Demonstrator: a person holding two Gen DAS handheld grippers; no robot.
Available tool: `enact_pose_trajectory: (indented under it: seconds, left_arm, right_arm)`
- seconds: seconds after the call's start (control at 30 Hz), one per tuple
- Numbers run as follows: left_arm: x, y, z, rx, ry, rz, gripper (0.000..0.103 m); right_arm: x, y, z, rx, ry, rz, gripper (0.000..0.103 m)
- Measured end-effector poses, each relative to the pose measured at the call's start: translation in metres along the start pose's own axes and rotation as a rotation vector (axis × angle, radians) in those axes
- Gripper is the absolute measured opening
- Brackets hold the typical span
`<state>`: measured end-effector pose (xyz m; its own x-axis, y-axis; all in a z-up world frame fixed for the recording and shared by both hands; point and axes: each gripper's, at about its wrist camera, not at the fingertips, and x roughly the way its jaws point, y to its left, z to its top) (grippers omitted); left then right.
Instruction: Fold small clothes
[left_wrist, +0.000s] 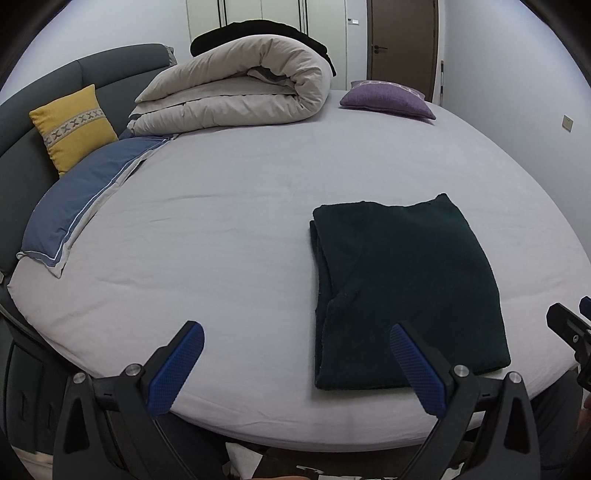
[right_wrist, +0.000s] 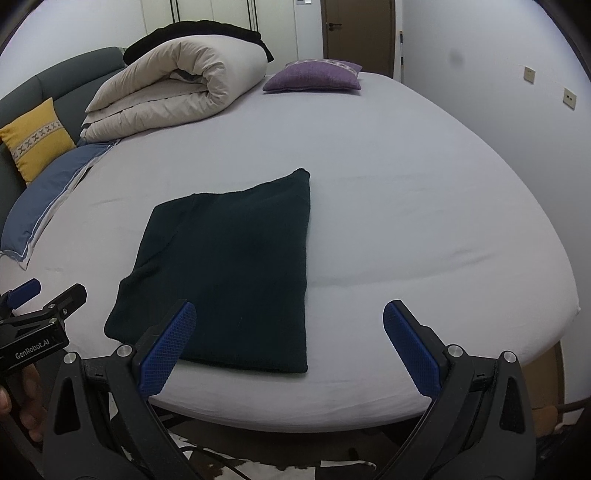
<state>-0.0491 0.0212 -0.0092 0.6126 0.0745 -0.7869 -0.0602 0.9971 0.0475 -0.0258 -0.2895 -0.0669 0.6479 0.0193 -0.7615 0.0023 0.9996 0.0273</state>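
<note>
A dark green garment lies folded into a flat rectangle on the pale grey bed sheet, near the front edge. It also shows in the right wrist view. My left gripper is open and empty, above the bed's front edge, to the left of the garment. My right gripper is open and empty, over the garment's near right corner. The left gripper's body shows at the left of the right wrist view.
A rolled beige duvet with a black cloth on top sits at the back. A yellow cushion, a blue pillow and a purple cushion lie around it. A grey headboard is at the left, a wall at the right.
</note>
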Motion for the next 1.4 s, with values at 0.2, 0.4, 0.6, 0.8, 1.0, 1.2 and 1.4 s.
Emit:
enact_pose_trajectory:
  seconds: [0.2, 0.4, 0.6, 0.8, 1.0, 1.2, 1.4]
  left_arm:
    - [0.001, -0.001, -0.002, 0.001, 0.005, -0.011, 0.103]
    - [0.001, 0.0, -0.001, -0.003, 0.006, -0.015, 0.103]
    - [0.001, 0.0, -0.001, -0.003, 0.006, -0.016, 0.103]
    - [0.002, 0.003, -0.002, -0.006, 0.008, -0.018, 0.103]
    - [0.002, 0.003, -0.003, -0.009, 0.008, -0.018, 0.103]
    - [0.002, 0.003, -0.003, -0.009, 0.008, -0.018, 0.103]
    - [0.002, 0.004, -0.004, -0.009, 0.011, -0.019, 0.103]
  right_arm:
    - [-0.002, 0.002, -0.002, -0.006, 0.004, 0.002, 0.103]
    - [-0.004, 0.005, -0.002, -0.014, 0.006, 0.002, 0.103]
    - [-0.003, 0.008, -0.002, -0.019, 0.01, 0.004, 0.103]
    - [-0.002, 0.014, -0.004, -0.021, 0.013, 0.005, 0.103]
    - [-0.001, 0.016, -0.006, -0.021, 0.018, 0.007, 0.103]
    - [0.0, 0.019, -0.007, -0.023, 0.021, 0.009, 0.103]
    - [0.001, 0.02, -0.007, -0.027, 0.022, 0.011, 0.103]
